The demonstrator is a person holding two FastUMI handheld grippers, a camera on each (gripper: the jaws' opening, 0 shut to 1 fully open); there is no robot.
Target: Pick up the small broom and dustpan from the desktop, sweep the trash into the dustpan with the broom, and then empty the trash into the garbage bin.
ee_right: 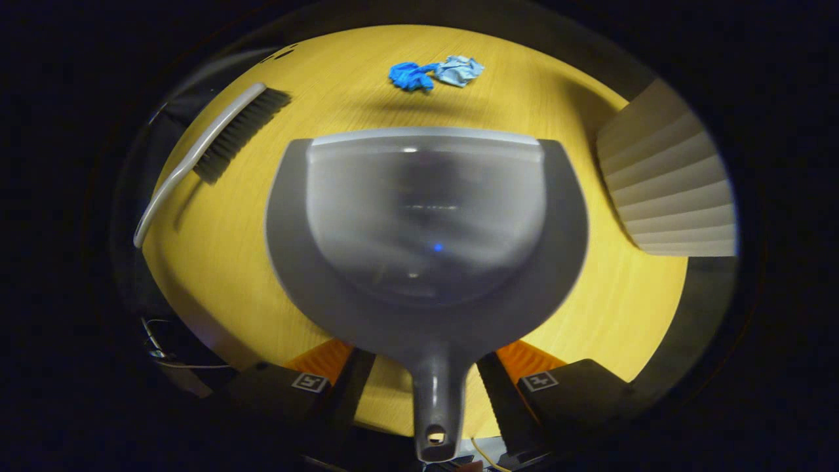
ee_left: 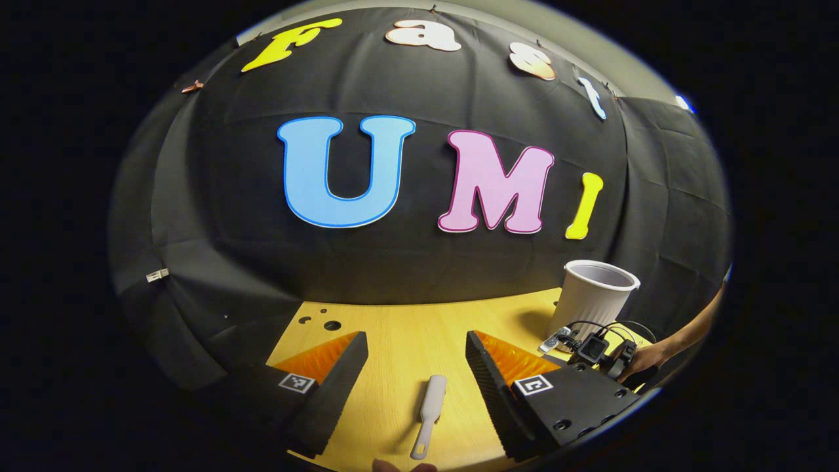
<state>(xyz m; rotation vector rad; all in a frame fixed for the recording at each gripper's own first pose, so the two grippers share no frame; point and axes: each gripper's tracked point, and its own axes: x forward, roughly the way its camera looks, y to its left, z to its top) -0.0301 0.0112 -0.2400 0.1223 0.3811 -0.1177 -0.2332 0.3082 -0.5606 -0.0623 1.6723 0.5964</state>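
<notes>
In the right gripper view a grey dustpan (ee_right: 426, 216) lies flat on the wooden desktop (ee_right: 216, 275), mouth facing away. Its handle (ee_right: 436, 400) runs back between the fingers of my right gripper (ee_right: 425, 359), which stands open with a gap on each side. The small broom (ee_right: 216, 144), pale handle and dark bristles, lies to the left. Crumpled blue trash (ee_right: 432, 71) sits beyond the pan. In the left gripper view the broom handle (ee_left: 429, 413) lies on the desk between the fingers of my open left gripper (ee_left: 416, 341), untouched.
A ribbed white garbage bin (ee_left: 600, 295) stands at the desk's right, also close on the right as the bin wall (ee_right: 668, 190). The other gripper (ee_left: 593, 347), held by a hand (ee_left: 645, 357), is beside the bin. The desk's back edge meets the black wall.
</notes>
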